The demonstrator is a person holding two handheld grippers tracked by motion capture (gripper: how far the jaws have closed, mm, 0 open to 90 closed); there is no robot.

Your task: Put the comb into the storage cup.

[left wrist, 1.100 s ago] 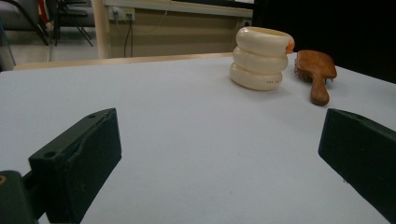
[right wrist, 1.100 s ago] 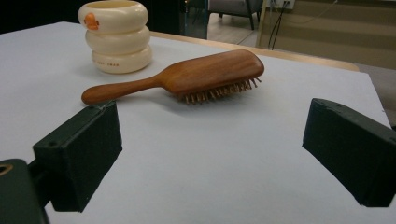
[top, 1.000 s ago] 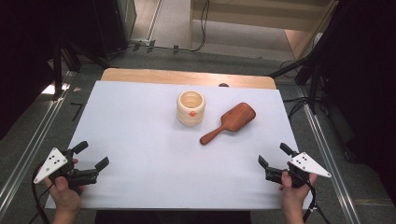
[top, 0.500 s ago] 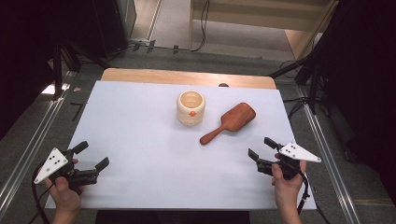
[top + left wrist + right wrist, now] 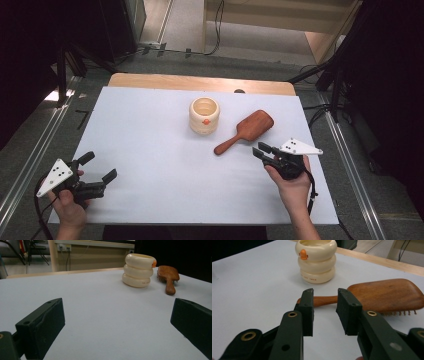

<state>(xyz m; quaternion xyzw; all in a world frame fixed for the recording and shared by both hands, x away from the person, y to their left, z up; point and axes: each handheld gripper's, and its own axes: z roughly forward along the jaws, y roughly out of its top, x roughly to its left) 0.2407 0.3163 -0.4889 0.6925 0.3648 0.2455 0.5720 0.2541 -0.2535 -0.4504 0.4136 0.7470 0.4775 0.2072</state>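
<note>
A cream ringed cup (image 5: 204,116) with a small orange duck figure stands at the middle back of the white table (image 5: 150,130). Just right of it lies a wooden hairbrush (image 5: 246,130), bristles down, handle pointing toward me. My right gripper (image 5: 258,150) hovers close behind the handle's end; its jaws have just been closing and stand narrow, with nothing between them. In the right gripper view the gripper (image 5: 325,292) points at the handle of the hairbrush (image 5: 387,296), with the cup (image 5: 316,261) beyond. My left gripper (image 5: 100,166) rests wide open at the near left, facing cup (image 5: 138,270) and hairbrush (image 5: 168,277).
A wooden strip (image 5: 200,82) borders the table's far edge. Metal rails (image 5: 30,165) run along the floor on both sides, with cables (image 5: 320,115) and dark stands behind. White tabletop lies open between the two grippers.
My right gripper has moved forward and left toward the hairbrush handle and lifted a little, and its jaws have drawn much closer together. The left gripper has stayed put.
</note>
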